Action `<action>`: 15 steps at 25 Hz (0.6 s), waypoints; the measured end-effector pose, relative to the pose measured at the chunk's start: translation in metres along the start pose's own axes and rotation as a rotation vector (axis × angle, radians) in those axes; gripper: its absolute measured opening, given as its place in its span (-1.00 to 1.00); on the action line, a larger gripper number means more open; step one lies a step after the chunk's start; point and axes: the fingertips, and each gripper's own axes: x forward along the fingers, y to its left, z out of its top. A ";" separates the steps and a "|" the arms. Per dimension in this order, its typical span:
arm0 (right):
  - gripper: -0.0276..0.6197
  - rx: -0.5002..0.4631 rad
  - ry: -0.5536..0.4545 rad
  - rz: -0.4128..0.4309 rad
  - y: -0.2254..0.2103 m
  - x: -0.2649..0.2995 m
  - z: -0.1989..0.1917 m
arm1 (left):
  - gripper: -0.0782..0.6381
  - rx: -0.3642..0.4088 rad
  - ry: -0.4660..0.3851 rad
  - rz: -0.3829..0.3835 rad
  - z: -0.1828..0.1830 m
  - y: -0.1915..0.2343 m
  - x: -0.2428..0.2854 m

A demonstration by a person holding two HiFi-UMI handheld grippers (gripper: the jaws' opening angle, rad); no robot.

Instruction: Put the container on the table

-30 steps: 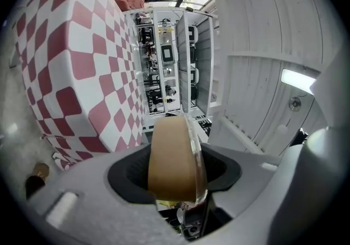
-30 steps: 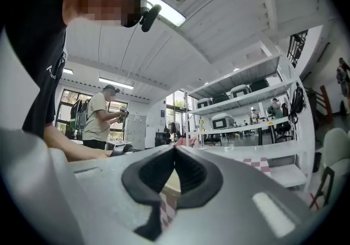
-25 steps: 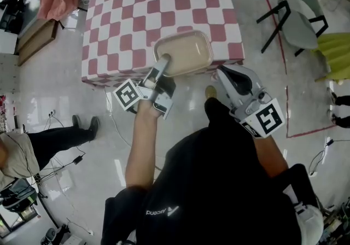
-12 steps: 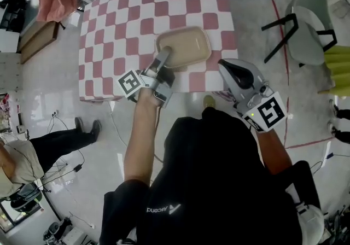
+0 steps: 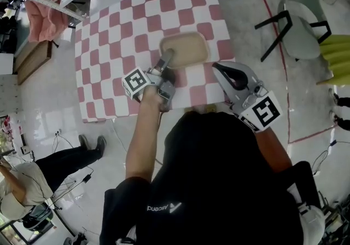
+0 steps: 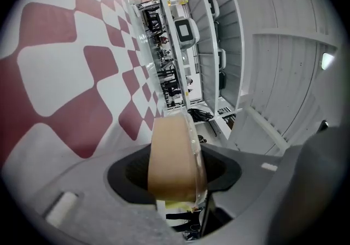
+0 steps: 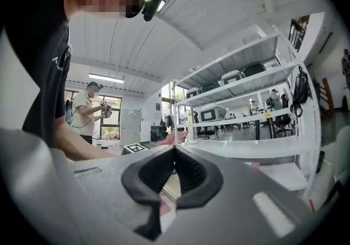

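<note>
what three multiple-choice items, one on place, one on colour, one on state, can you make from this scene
1. Where is the container?
A. on the floor
B. over the checked table
C. on the chair

2. What colour is the container?
A. blue
B. green
C. beige

3. How is the right gripper?
A. shut with nothing in it
B. clamped on the container
C. wide open

Answers:
1 B: the head view shows it above the checked cloth, held at its rim by the left gripper.
2 C: it looks beige in both the head view and the left gripper view.
3 A: its jaws meet with nothing between them.
</note>
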 end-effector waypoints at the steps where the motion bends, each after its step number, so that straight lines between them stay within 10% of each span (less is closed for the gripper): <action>1: -0.91 0.000 0.004 -0.007 -0.001 0.004 0.000 | -0.17 0.002 0.005 0.025 0.003 0.007 0.003; 15: -0.91 0.033 0.007 -0.040 -0.018 0.042 -0.011 | 0.00 0.118 0.060 0.144 0.017 0.032 0.021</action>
